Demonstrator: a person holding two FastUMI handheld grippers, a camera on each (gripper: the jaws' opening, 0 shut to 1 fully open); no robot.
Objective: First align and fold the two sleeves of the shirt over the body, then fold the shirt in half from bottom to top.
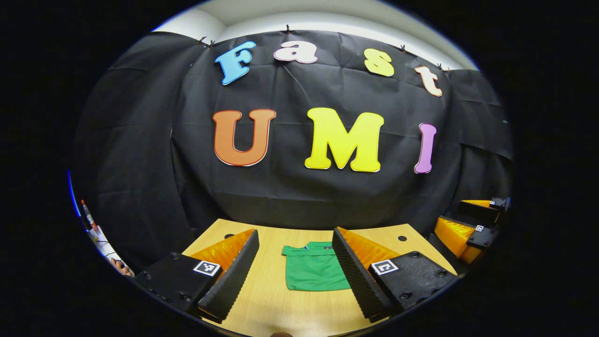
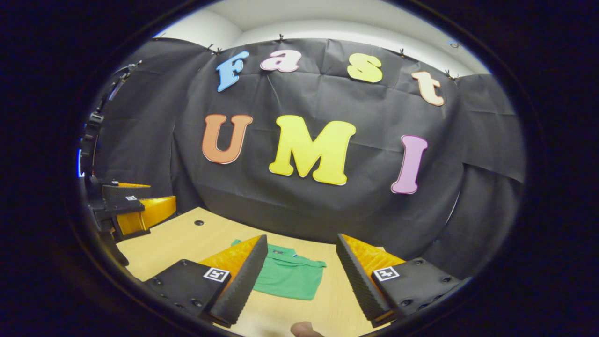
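shirt: green, folded into a compact rectangle, lying flat on wooden table, collar end toward black cloth wall. seen in left gripper view ahead of and between the fingers, right edge partly hidden behind the right-hand finger. seen in right gripper view also ahead of the fingers, left part hidden behind the left-hand finger. sleeves not visible as separate parts; folded state consistent on both views.

left gripper: jaws wide apart, nothing between them, raised above the table and clear of the shirt, no contact with fabric. also visible in right gripper view at far left, held up off the table near its left edge, well apart from the shirt.

right gripper: jaws wide apart, nothing held, likewise above the table and short of the shirt, no contact. also visible in left gripper view at far right, beyond the table's right edge, well apart from the shirt.

table surface: light wood, two small dark holes near the far corners. fingertip of a hand at bottom edge of right gripper view.
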